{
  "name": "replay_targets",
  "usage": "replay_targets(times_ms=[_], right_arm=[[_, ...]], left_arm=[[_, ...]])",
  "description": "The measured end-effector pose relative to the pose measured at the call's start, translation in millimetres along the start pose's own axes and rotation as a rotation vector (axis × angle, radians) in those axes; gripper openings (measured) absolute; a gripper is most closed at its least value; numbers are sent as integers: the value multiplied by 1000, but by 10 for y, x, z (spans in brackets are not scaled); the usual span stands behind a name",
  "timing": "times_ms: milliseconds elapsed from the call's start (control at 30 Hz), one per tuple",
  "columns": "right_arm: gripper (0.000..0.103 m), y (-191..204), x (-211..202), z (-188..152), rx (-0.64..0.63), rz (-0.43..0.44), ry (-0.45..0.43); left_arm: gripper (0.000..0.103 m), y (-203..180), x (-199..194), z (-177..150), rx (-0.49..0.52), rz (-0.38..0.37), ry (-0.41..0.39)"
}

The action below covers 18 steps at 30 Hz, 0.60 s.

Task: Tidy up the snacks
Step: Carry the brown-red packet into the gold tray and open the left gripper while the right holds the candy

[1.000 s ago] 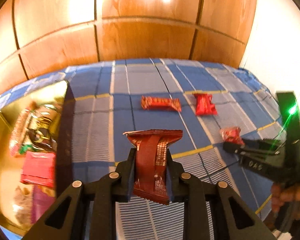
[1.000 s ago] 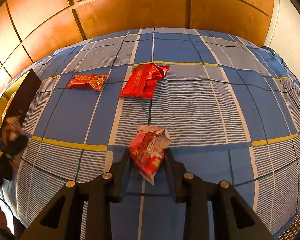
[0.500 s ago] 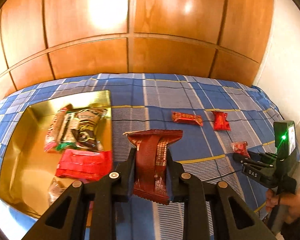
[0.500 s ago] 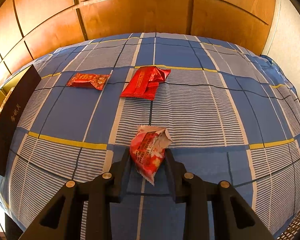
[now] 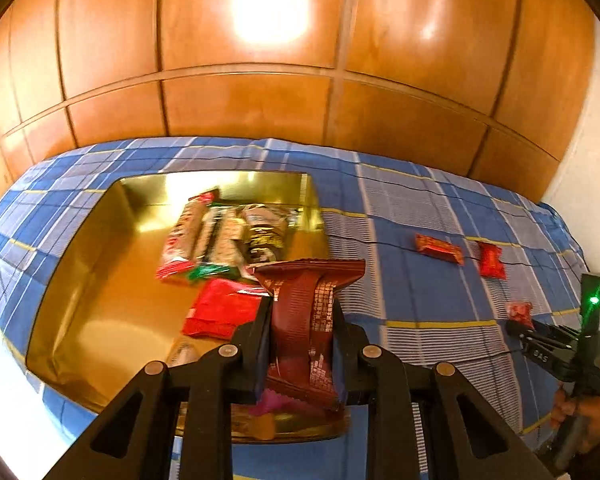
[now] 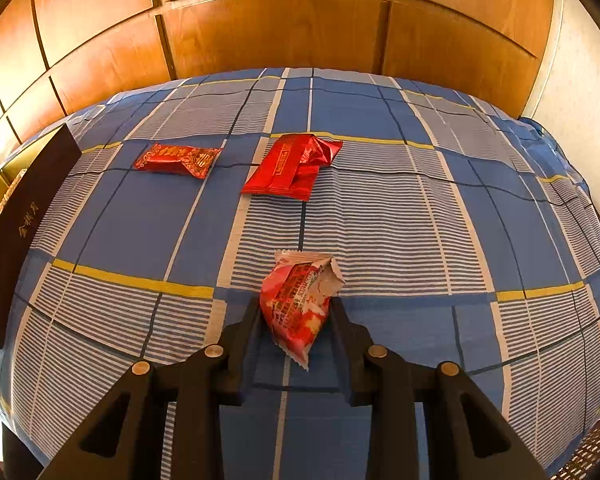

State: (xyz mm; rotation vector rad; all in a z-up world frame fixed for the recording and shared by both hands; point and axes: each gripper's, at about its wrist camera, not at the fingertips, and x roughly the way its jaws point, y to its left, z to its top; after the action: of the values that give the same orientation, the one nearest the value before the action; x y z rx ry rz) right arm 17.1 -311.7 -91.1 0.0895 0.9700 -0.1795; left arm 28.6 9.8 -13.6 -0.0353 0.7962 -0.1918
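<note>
My left gripper (image 5: 302,312) is shut on a dark red snack bar (image 5: 306,320) and holds it above the right front part of a gold tray (image 5: 100,248). The tray holds several snack packs (image 5: 224,236) and a red packet (image 5: 220,312). My right gripper (image 6: 296,312) is shut on a small red-and-white snack packet (image 6: 296,304) just above the blue checked cloth (image 6: 380,220); it also shows in the left wrist view (image 5: 518,320). Two red snacks lie on the cloth: a patterned bar (image 6: 176,159) and a crumpled packet (image 6: 292,166).
The tray's dark outer wall (image 6: 24,232) shows at the left of the right wrist view. Wooden panels (image 5: 260,100) stand behind the cloth. A pale wall (image 5: 596,160) is at the right. The cloth's front edge drops off near me.
My left gripper has swung left with the dark red bar, from over the cloth to over the gold tray. My right gripper has kept still with its packet.
</note>
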Motion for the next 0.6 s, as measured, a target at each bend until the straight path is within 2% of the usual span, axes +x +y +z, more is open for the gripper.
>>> replay_targets(times_ms=[233,500,600], right_arm=[[32,20,-12,-14,-3,-2,-7],[32,25,-17,-17,-3,-4,-8],[32,29,-16,-16,-6,-4,-10]], left_arm=[[25,397,-38,-62,-59,48,13],[25,1170,-73,-178,-256,100,52],[25,1436,-72,-198,-334,95,64]])
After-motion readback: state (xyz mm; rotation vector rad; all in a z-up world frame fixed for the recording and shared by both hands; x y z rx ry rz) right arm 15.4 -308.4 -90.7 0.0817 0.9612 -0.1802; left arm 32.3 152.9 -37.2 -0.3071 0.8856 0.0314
